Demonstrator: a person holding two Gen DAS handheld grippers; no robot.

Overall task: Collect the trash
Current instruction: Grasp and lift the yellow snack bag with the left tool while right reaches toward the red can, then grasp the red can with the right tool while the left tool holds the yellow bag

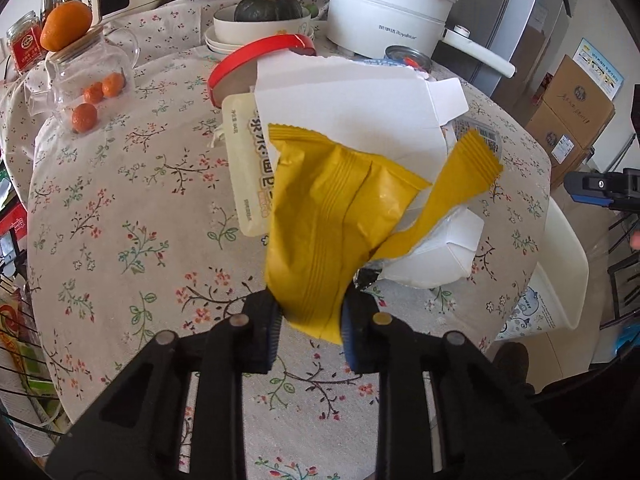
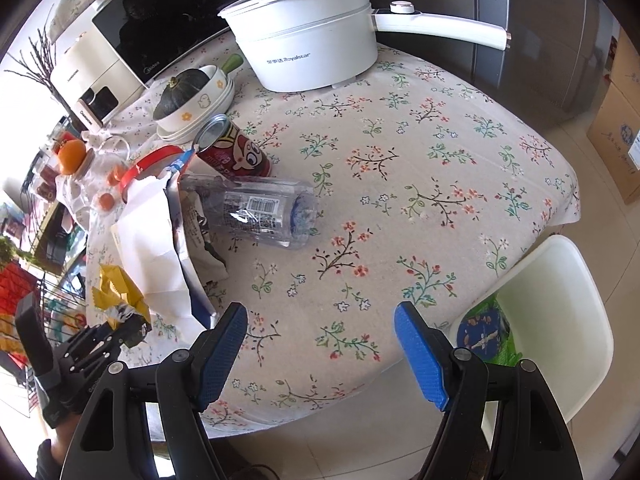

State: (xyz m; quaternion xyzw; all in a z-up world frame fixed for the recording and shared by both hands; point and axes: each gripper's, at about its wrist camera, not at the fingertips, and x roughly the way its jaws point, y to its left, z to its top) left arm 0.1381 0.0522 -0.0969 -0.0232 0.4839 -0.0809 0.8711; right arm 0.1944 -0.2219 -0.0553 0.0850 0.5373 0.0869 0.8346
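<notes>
The left gripper (image 1: 310,320) is closed on the lower end of a yellow snack wrapper (image 1: 332,216), its pads pinching the crumpled foil from both sides. The wrapper's torn flap sticks up and covers part of the litter behind it. Of that litter, a cream sachet (image 1: 244,168) with printed lettering is half hidden under the wrapper, and a flattened white carton (image 1: 360,100) lies just behind it, its far edge covering most of a round red lid (image 1: 256,56). What sits beneath the carton cannot be made out.

From the right wrist camera, the right gripper (image 2: 320,350) hangs open and empty over bare cloth, its blue pads spread wide. Beyond the carton, a clear plastic bottle (image 2: 260,216) lies on its side, and a red snack can (image 2: 234,152) lies tipped over just behind the bottle.

Farther back from the carton stand a white electric pot (image 1: 384,12) with a long handle, a stack of bowls holding a dark green squash (image 1: 268,6), and a glass jar (image 1: 88,76) of small oranges.

Everything rests on a table covered by a floral tablecloth (image 1: 140,200). A white chair (image 2: 560,300) stands at the table's edge, its seat partly cut off by the frame.
</notes>
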